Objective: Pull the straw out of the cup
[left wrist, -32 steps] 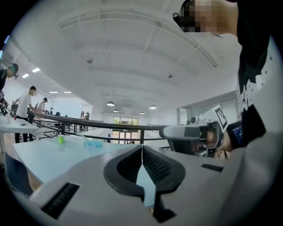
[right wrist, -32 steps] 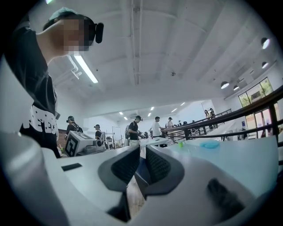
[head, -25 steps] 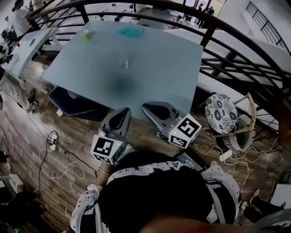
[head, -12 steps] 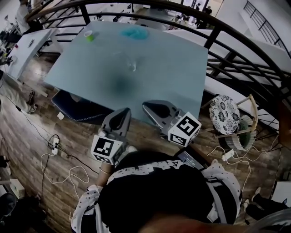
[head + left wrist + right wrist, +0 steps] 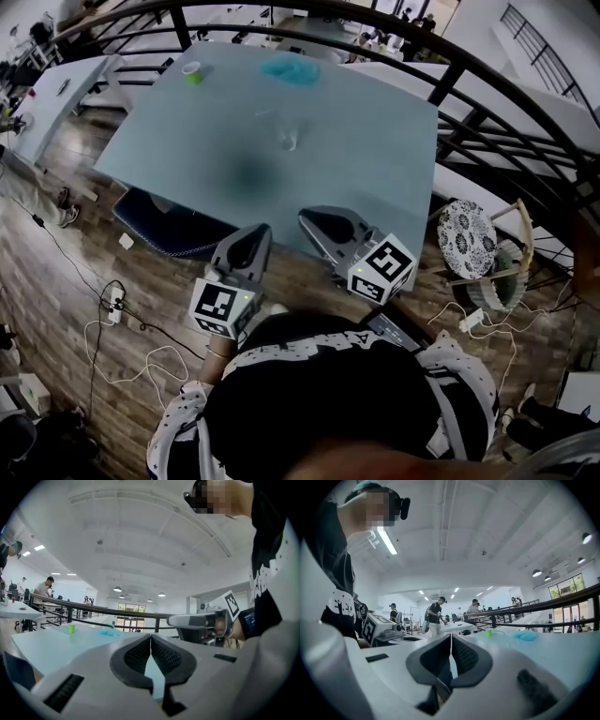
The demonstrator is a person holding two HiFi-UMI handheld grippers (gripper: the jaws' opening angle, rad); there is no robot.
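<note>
The cup [image 5: 288, 139] stands on the table [image 5: 375, 159], in the upper middle of the head view. Its straw is too thin to see clearly. Both grippers are low in the frame, near the table's front edge and well apart from the cup. The left gripper [image 5: 251, 236] and the right gripper [image 5: 322, 223] have their jaws pressed together with nothing between them, probably because the reach has not yet begun.

pale blue table [image 5: 366, 169], dark curved railing [image 5: 450, 75], wood floor [image 5: 66, 262], white cables [image 5: 141, 350]
</note>
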